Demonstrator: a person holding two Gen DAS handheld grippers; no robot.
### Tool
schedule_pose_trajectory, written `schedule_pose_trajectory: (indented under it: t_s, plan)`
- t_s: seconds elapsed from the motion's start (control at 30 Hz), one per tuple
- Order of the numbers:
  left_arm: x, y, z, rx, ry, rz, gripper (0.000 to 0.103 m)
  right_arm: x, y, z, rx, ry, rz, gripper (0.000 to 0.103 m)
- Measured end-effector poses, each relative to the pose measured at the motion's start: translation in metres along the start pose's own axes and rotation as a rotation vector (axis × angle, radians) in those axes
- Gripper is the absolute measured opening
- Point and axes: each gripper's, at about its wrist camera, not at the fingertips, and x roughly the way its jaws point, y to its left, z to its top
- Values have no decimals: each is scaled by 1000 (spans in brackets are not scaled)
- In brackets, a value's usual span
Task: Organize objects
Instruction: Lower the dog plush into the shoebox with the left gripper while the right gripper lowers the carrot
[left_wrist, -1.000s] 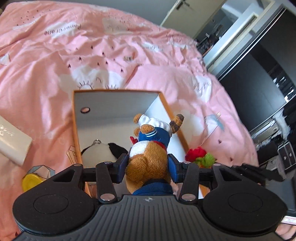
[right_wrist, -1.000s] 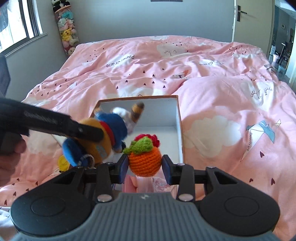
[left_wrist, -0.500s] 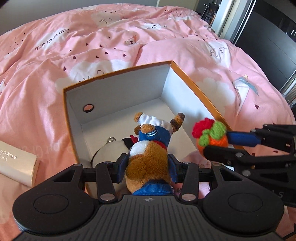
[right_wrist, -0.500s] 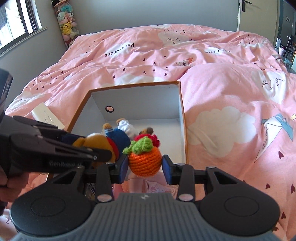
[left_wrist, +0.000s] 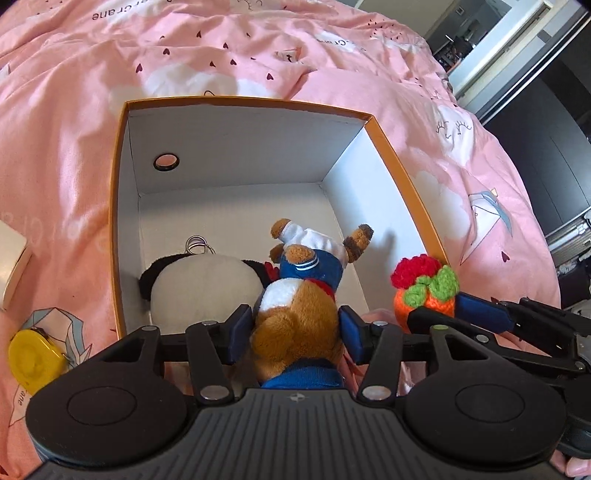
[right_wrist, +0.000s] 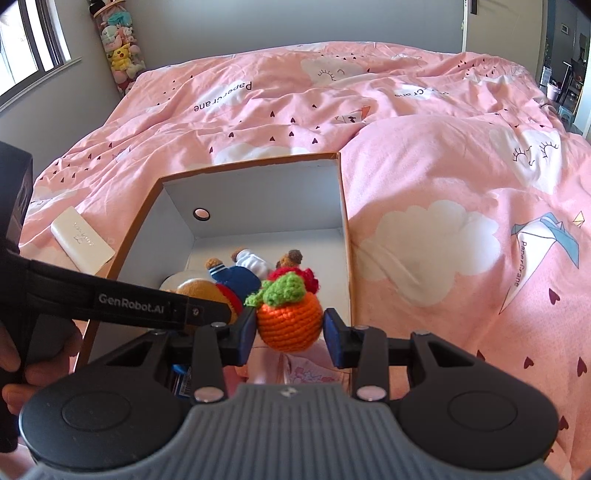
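We hold the brown plush bear in blue sailor clothes (left_wrist: 295, 314) by its soft body in the left gripper (left_wrist: 295, 328), over the orange-rimmed white cardboard box (left_wrist: 391, 147). Our right gripper (right_wrist: 290, 332) squeezes the orange crocheted fruit (right_wrist: 290, 321) at its middle, above the box's near edge. Both look light and yielding; a mid-body grip seems safest.

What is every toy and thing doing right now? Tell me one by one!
Left gripper: shut on the plush bear.
Plush bear: held head-down over the box.
Right gripper: shut on the crochet orange.
Crochet orange: held above the box's near end.
Box: open, no lid.
Panda plush: lying inside the box.
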Motion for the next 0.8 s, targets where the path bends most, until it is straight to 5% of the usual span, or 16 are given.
schedule_pose_trajectory:
  t_s: [0.2,0.4,0.57,0.8]
  plan:
    - [-20,-5,12,96,22,-40,66,-1,-3,0,5,1,-4,41]
    - [-11,-22,29,273,55,-40,37,-2,-1,2,-1,-4,-2,41]
    - [9,-17,22,278,117,-33,26,0,1,2,-13,5,2,41]
    - [15,-9,14,219,157,-15,25,8,4,2,-66,31,-9,41]
